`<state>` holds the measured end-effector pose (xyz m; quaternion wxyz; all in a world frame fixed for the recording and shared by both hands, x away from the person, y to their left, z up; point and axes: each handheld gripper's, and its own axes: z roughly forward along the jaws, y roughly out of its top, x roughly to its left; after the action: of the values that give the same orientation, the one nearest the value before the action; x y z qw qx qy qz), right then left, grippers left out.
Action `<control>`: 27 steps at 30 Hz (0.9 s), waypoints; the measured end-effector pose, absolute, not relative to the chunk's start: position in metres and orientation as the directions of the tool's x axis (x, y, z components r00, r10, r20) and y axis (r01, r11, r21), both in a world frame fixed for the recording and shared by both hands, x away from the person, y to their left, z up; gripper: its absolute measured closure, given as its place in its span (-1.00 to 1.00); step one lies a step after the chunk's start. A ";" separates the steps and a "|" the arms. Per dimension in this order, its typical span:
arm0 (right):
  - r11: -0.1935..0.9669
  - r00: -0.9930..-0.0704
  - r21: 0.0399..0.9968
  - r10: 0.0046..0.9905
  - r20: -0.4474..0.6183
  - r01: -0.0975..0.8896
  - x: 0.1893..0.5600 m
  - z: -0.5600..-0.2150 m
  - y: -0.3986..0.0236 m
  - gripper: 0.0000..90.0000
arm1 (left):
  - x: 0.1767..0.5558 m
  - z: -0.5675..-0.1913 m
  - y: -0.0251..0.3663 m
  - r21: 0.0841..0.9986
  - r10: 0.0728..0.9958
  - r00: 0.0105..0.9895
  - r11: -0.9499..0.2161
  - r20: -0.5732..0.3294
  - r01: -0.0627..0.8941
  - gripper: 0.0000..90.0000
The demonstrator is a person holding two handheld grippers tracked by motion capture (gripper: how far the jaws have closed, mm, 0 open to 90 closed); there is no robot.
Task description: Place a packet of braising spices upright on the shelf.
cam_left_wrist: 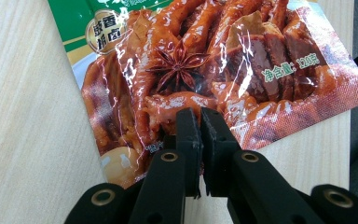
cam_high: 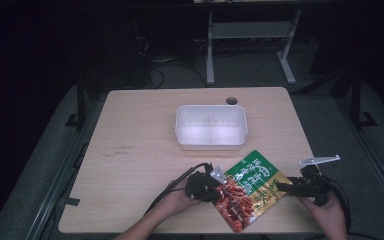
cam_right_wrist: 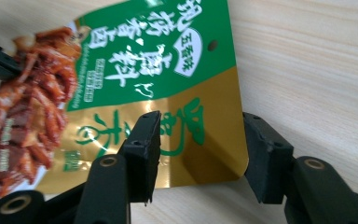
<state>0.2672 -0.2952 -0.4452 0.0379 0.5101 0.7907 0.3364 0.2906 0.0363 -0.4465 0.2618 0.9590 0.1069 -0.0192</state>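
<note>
A flat snack packet (cam_high: pixel 250 181), green and gold at one end and printed with red braised meat at the other, lies near the table's front edge. My left gripper (cam_high: pixel 219 187) is shut on the packet's red end; in the left gripper view its jaws (cam_left_wrist: pixel 200 113) pinch the film of the packet (cam_left_wrist: pixel 205 56) by the lower edge. My right gripper (cam_high: pixel 281 187) is open at the gold end. In the right gripper view, this gripper (cam_right_wrist: pixel 200 126) straddles the gold corner of the packet (cam_right_wrist: pixel 158 56), one jaw over the printed face and one past the edge.
A white two-compartment plastic bin (cam_high: pixel 211 143) stands at mid-table, behind the packet. A round cable hole (cam_high: pixel 231 100) sits near the far edge. The wooden table (cam_high: pixel 140 150) has bare room to the left. Metal desk legs (cam_high: pixel 210 50) stand on the floor beyond.
</note>
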 end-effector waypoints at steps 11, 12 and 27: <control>0.238 -0.528 0.605 0.769 0.361 0.760 0.265 -0.440 -0.289 0.44 | 0.290 -0.447 0.035 0.501 0.193 0.977 -0.838 -0.095 0.214 0.90; 0.247 -0.533 0.602 0.767 0.357 0.759 0.266 -0.442 -0.287 0.46 | 0.290 -0.447 0.035 0.499 0.189 0.978 -0.841 -0.092 0.209 0.90; 0.283 -0.499 0.538 0.809 0.312 0.794 0.277 -0.455 -0.275 0.87 | 0.288 -0.446 0.035 0.510 0.182 0.979 -0.835 -0.095 0.204 0.78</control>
<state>0.2767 -0.2752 -0.4554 0.0109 0.5005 0.8008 0.3289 0.2877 0.0347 -0.4464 0.2686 0.9577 0.1008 -0.0212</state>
